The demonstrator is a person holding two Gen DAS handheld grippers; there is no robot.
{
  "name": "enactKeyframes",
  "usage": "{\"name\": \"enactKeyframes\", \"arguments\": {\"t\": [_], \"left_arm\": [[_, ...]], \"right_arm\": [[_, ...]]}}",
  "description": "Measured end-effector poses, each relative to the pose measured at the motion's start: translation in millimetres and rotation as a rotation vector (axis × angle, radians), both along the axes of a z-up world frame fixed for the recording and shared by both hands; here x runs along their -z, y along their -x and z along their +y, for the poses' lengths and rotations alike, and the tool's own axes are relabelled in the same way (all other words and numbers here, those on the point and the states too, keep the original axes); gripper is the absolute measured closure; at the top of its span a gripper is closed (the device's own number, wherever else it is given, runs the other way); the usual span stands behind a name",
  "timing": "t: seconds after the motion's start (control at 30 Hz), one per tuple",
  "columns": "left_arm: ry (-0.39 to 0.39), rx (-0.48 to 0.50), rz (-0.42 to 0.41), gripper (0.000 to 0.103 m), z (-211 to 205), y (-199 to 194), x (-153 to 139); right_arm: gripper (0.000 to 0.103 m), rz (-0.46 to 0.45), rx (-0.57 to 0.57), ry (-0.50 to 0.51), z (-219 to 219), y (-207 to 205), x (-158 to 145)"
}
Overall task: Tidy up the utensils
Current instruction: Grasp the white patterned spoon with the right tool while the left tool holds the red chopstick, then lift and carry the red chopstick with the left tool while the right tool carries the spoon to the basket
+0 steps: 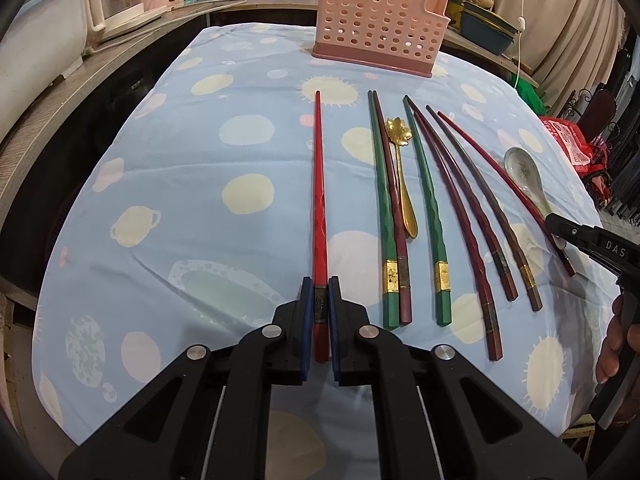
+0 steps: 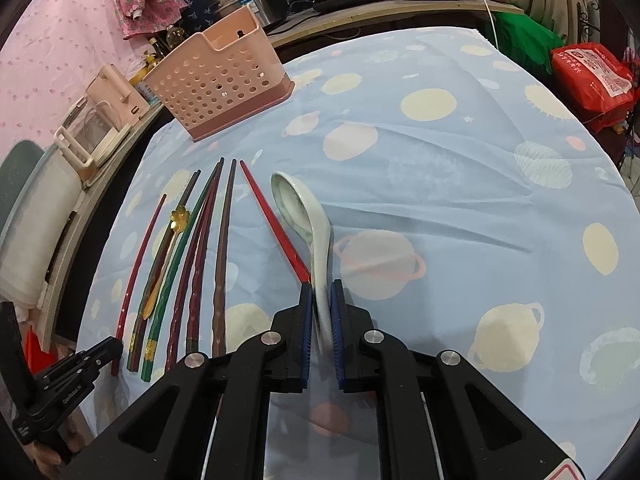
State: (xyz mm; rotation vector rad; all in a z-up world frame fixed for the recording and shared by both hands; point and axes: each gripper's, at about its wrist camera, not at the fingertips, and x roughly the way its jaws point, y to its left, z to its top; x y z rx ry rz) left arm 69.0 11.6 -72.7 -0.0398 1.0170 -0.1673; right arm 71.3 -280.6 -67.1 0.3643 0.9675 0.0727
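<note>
left wrist view: left gripper (image 1: 319, 282) sits at 6 o'clock, blue pads clamped on the thick end of a bright red chopstick (image 1: 319, 184) that runs straight toward 12 over the blue planet-print tablecloth (image 1: 180, 160). pink perforated holder (image 1: 378, 20) stands at 12, well apart from the row. to the 3 o'clock side lie green & maroon chopsticks (image 1: 390, 208), a gold flower spoon (image 1: 402, 184) touching that pair, more dark sticks fanning right, then the white ceramic spoon (image 1: 524, 176) at 3 w/ the right gripper's tip over its handle; can't tell its grip from here. right wrist view: right gripper (image 2: 322, 286) at 6, jaws closed on the handle of the ceramic spoon, bowl toward 11, a dark red chopstick (image 2: 276, 224) just beside its left, tip running under the left pad's edge; can't tell if it's pinched too. holder at 10-11, left gripper's black body at 8. judgement: both tools have a hold, so next is lift & carry to the holder. for a clean job: raise the spoon straight up so the neighbouring red stick isn't dragged; check that stick isn't caught first. keep the chopstick level on lift since it's held near one end & will droop; tip it vertical only over the holder, thick end down, then let go low inside. move one hand at a time so arms don't cross at the holder.
</note>
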Motion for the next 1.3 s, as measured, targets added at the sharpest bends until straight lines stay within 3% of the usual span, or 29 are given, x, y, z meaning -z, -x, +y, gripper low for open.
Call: {"name": "enactKeyframes", "arguments": {"t": [0.2,0.43,1.0,1.3], "left_arm": [[0.006,0.003,-0.001,0.096,0.6,0.1,-0.1],[0.034,0.009,-0.030,0.096,5.9,5.3,-12.7],[0.043,0.004,-0.235,0.096,22.9,9.1,-102.8],[0.033,0.005,-0.352,0.096,26.1,-23.4,-165.8]], "right_arm": [[0.095,-0.012,-0.003,0.027,4.0,2.3,-3.9],[0.096,-0.072,0.019,0.060,3.5,13.1,-29.1],[0.097,-0.205,0.027,0.131,7.8,22.1,-106.8],[0.097,-0.278,-0.001,0.162,17.6,-5.5,-152.7]]}}
